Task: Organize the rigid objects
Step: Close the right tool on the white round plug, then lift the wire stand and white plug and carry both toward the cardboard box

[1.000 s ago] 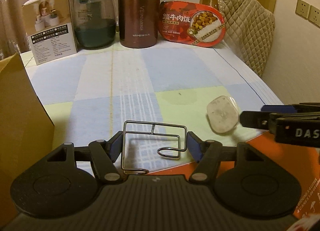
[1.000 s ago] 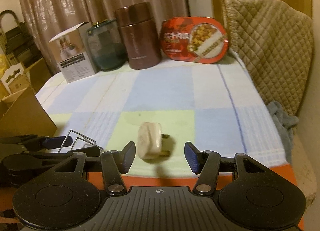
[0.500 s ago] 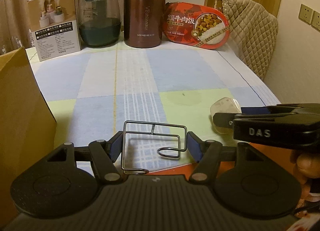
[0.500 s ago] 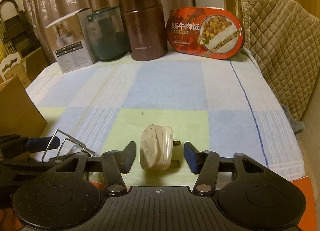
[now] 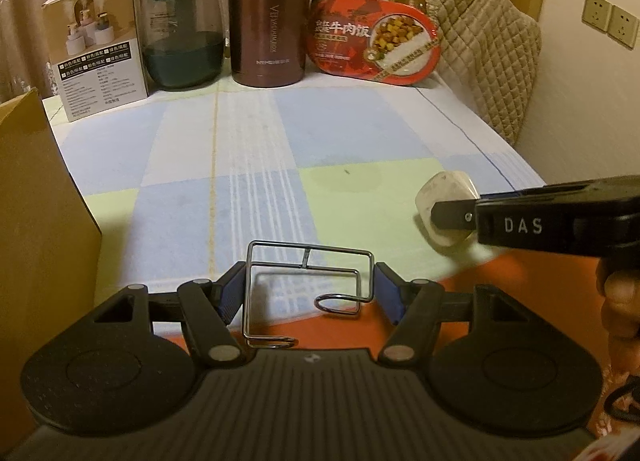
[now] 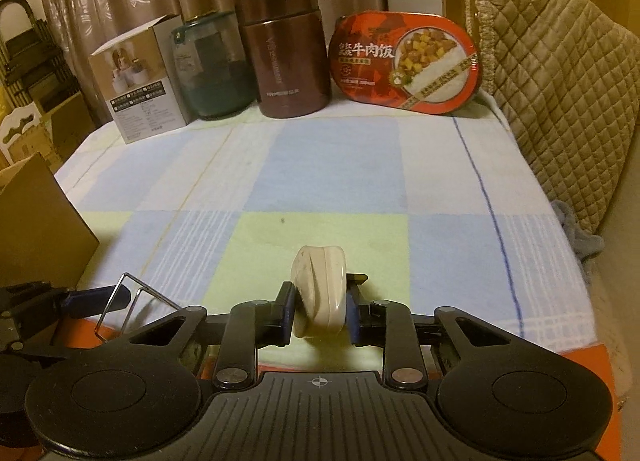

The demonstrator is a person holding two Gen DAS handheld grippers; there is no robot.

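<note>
since half a second ago the right gripper fingers have clamped on the plug; left gripper fingers grip the wire rack. smooth plug may twist out between them.

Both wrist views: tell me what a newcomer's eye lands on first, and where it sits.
The white plug adapter stands out first, clamped on edge in the right gripper just above the near part of the checked tablecloth. Next is the bent wire rack held in the left gripper, low at the table's near edge. At the far edge stands a row: white box, green glass jar, brown thermos, red beef-rice meal tray.
</note>
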